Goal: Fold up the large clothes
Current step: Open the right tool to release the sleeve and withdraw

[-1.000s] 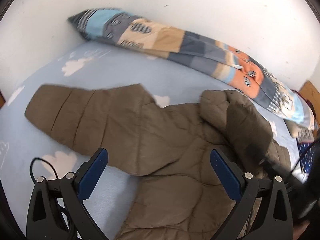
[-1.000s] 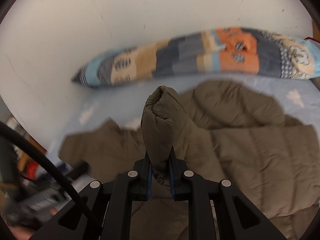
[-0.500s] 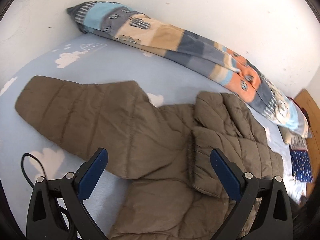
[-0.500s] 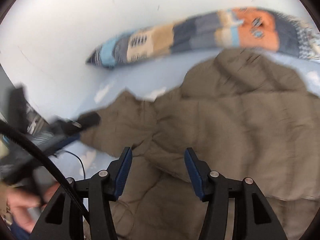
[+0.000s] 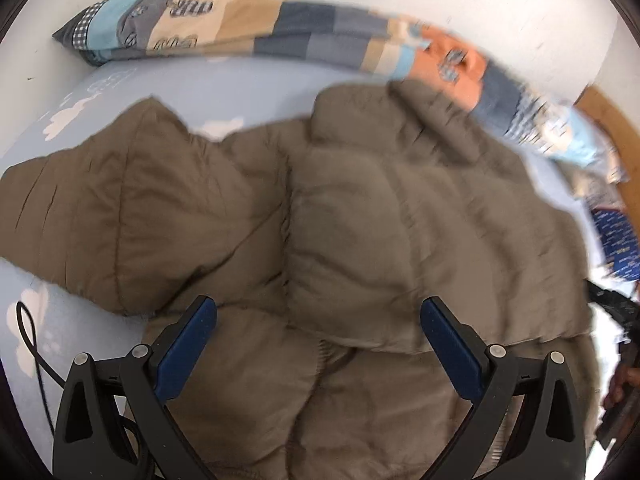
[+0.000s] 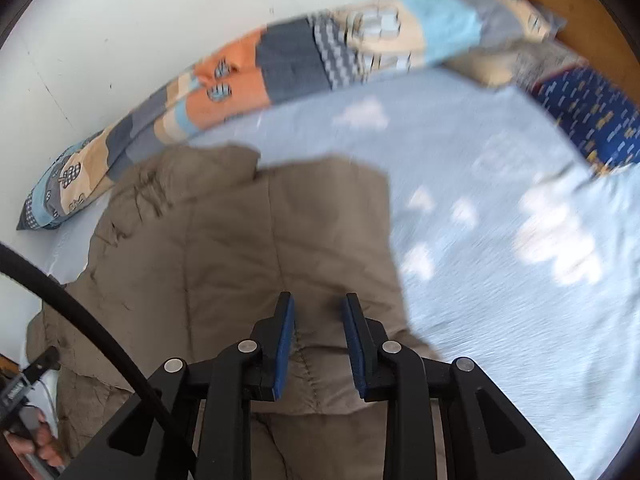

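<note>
We see the brown jacket (image 5: 360,216) spread on the light blue sheet (image 5: 100,92), one sleeve (image 5: 100,216) stretched out to the left and the other folded over the body. Our left gripper (image 5: 318,344) hangs over the near middle of the jacket, jaws wide apart, holding nothing. Along the far wall lies a patchwork pillow (image 5: 280,36). Our right gripper (image 6: 318,336) is above the jacket's right edge; its jaws are closing, a narrow gap between the pads, and the fabric lies below them, not pinched. To the right, the sheet is bare, with a dark blue cloth (image 6: 592,116) at the far corner.
</note>
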`<state>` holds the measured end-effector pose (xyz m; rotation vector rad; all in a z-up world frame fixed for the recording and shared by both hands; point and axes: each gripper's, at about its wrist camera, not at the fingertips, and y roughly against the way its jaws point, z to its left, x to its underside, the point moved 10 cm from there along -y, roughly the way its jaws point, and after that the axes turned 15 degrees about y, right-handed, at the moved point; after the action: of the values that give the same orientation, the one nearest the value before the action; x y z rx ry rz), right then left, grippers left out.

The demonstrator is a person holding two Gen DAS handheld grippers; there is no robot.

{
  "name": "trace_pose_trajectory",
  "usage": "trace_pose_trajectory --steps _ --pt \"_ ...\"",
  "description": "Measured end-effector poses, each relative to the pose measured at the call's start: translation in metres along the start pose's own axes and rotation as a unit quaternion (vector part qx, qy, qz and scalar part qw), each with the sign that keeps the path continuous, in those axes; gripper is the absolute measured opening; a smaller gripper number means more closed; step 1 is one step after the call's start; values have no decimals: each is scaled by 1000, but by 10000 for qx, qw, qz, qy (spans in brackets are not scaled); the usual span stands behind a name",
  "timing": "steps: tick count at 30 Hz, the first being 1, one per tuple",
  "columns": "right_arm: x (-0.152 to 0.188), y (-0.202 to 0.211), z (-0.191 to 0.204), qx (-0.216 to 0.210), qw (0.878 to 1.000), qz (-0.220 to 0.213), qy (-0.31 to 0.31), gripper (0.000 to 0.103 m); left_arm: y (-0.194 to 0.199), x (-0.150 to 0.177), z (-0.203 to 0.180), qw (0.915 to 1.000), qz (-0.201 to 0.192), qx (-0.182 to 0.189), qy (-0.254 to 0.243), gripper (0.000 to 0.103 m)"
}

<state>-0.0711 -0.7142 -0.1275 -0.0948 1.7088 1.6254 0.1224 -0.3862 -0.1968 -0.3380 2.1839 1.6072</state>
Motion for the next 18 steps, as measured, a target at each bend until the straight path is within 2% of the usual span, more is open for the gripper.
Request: trace_pose_trajectory --steps 6,12,14,18 --pt "15 -24 14 172 9983 404 395 27 -16 6 5 9994 61 -299 -133 103" --pt "17 -35 16 304 9965 548 550 27 -10 4 5 9998 59 -190 -98 103" --pt "11 -24 19 352 9970 467 513 28 3 -3 5 10000 -19 -30 -16 103" --pt "-14 7 47 4 9982 11 595 28 31 -21 7 9991 -332 171 193 103"
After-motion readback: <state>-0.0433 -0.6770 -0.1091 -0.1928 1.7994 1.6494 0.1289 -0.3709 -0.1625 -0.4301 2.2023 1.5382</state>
